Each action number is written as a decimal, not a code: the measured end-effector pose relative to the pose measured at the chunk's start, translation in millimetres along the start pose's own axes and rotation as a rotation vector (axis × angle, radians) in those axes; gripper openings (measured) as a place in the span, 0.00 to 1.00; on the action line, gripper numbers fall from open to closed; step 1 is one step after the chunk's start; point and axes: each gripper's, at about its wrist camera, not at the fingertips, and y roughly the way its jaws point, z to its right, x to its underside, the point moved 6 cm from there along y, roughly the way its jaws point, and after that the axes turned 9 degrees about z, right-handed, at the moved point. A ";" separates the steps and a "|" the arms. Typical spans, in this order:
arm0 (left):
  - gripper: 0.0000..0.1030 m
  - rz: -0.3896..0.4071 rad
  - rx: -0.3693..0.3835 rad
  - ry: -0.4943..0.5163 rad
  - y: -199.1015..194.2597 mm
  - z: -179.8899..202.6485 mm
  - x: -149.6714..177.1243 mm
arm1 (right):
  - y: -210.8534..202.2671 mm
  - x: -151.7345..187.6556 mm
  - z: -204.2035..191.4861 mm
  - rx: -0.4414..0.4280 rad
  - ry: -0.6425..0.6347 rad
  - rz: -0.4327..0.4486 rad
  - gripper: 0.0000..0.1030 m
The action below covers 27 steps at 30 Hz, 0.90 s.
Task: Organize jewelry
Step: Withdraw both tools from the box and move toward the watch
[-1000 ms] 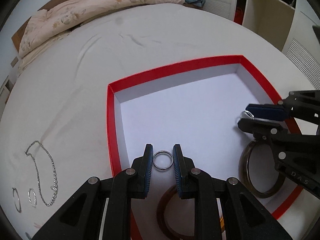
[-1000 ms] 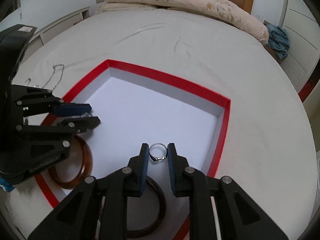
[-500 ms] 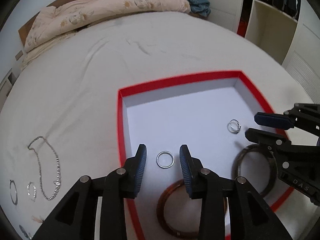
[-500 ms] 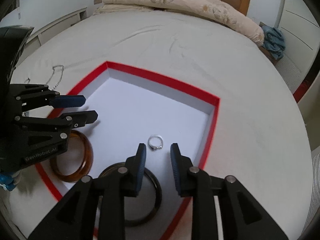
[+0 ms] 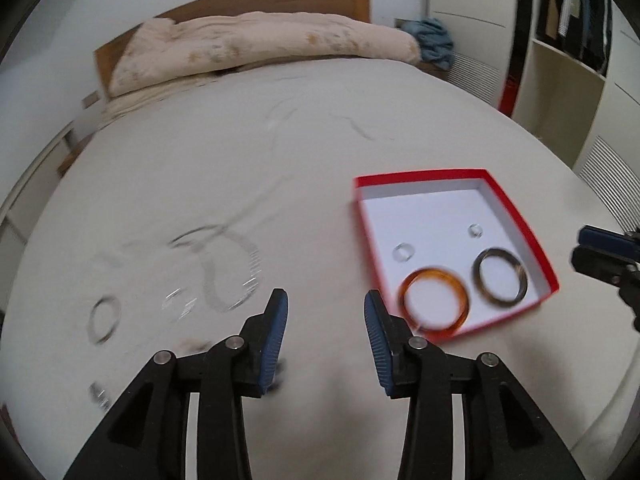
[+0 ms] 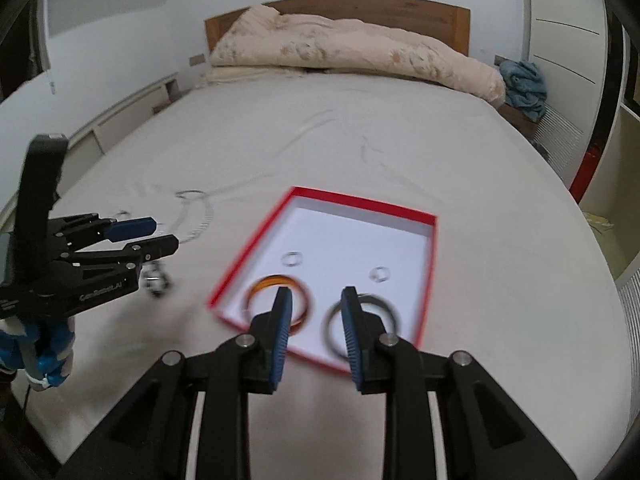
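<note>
A red box (image 5: 516, 216) (image 6: 430, 276) with a white floor lies on the bed. In it are an amber bangle (image 5: 434, 306) (image 6: 304, 300), a dark bangle (image 5: 500, 278) (image 6: 380, 302) and two small silver rings (image 5: 403, 252) (image 5: 475, 231). A silver necklace (image 5: 240, 264) (image 6: 196, 216), a silver hoop (image 5: 105, 319) and small silver pieces (image 5: 180, 300) lie blurred on the sheet left of the box. My left gripper (image 5: 325, 336) (image 6: 156, 234) is open and empty above the sheet, left of the box. My right gripper (image 6: 315, 328) (image 5: 588, 246) is open and empty above the box's near edge.
A folded floral duvet (image 5: 260, 48) (image 6: 352, 52) lies by the wooden headboard (image 5: 240, 4). A blue cloth (image 5: 432, 42) sits at the far right corner. Wardrobe shelves (image 5: 568, 60) stand to the right of the bed.
Both grippers have let go of the rings, opened wider and pulled back and up from the box. The left one has swung left over the sheet. Both rings lie in the box.
</note>
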 end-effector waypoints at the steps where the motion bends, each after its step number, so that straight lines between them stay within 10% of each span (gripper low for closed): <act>1: 0.39 0.001 -0.015 -0.008 -9.5 -11.4 3.7 | -4.7 0.1 -6.4 -0.006 0.001 0.004 0.24; 14: 0.51 -0.014 -0.246 -0.154 -135.3 -174.9 102.0 | -56.7 17.4 -132.1 -0.123 0.017 0.046 0.23; 27: 0.51 -0.037 -0.331 -0.262 -143.1 -239.5 143.1 | -36.2 31.6 -202.9 -0.199 -0.037 0.002 0.23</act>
